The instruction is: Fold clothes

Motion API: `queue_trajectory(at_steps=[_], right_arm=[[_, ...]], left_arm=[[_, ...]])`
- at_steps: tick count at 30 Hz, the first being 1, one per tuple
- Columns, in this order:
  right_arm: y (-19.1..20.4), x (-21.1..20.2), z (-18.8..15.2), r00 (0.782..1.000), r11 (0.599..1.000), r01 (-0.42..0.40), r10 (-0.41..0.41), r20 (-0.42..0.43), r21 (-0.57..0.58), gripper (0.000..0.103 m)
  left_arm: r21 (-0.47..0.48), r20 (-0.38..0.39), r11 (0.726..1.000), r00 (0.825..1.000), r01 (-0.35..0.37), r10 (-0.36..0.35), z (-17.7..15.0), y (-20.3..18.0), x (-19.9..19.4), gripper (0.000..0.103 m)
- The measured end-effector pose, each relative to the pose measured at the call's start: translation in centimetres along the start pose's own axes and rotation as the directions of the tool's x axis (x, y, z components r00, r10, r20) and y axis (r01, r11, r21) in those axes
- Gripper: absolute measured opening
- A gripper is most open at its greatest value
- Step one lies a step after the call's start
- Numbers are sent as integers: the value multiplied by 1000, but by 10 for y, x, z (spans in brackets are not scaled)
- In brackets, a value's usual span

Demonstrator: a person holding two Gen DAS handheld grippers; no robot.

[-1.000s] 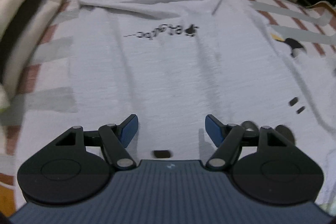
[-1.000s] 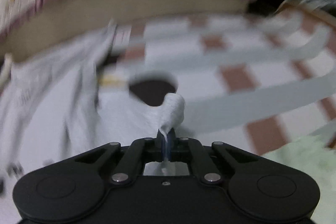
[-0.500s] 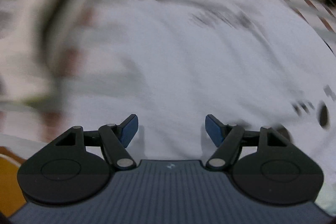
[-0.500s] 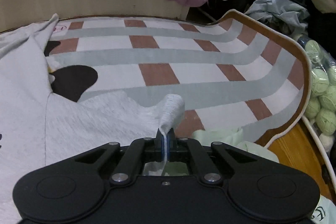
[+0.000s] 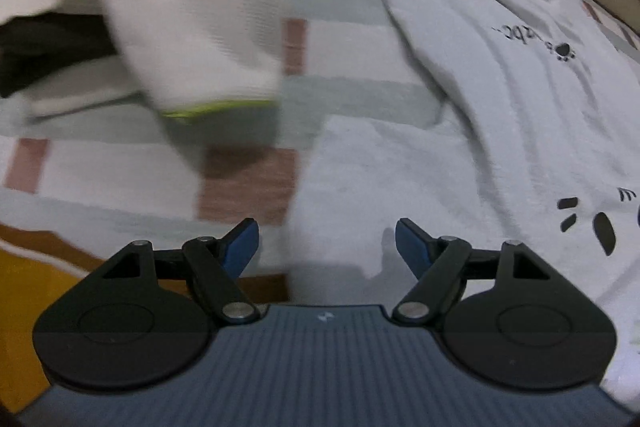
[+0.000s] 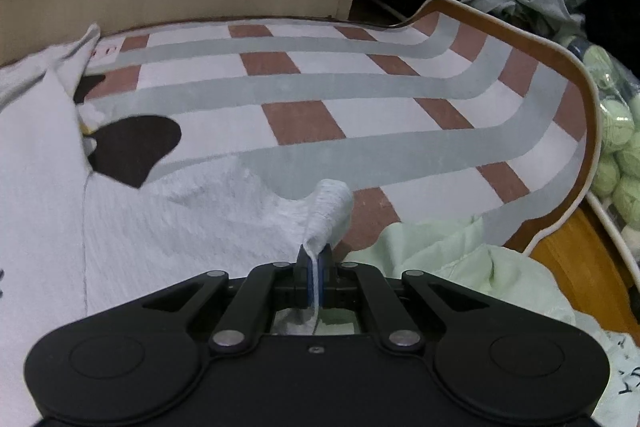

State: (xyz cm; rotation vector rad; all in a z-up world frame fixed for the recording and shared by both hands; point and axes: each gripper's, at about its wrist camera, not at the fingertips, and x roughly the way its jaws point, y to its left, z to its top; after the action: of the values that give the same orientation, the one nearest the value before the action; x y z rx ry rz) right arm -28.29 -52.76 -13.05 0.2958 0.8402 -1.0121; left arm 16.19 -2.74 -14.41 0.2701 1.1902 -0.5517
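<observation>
Striped mat [image 6: 360,83] beneath; my left gripper [image 5: 326,247], jaws opening and empty, has swung to the grey shirt [image 5: 500,147]'s left edge while my right gripper [image 6: 314,267] stays clamped on its corner.

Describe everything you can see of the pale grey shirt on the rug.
The pale grey shirt is soft knit fabric lying mostly flat and lightly creased on the checked rug. It carries small black lettering with a paw mark and further black marks nearer its hem. One sleeve trails toward the rug's far edge. The right gripper pinches a bunched corner, lifted slightly; the left gripper, jaws opening, has nothing between them over its other corner.
</observation>
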Motion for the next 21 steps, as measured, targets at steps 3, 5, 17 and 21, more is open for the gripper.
queue_trajectory(at_steps=[3,5,17,21], right_arm=[[-3,1,-1,1000,999,-20,21,-5,30,2],[-6,0,-3,999,997,-36,37,-8,65,2],[-9,-31,8,985,995,-96,89,148,39,2],[-7,-39,11,987,997,-71,69,142,11,2]], left_arm=[[31,37,987,987,-161,159,0,-12,15,81],[120,58,971,978,-205,199,-4,-26,24,85],[-6,344,977,917,-214,203,-44,-46,-80,3],[-118,269,955,917,-273,295,-70,-45,-74,3]])
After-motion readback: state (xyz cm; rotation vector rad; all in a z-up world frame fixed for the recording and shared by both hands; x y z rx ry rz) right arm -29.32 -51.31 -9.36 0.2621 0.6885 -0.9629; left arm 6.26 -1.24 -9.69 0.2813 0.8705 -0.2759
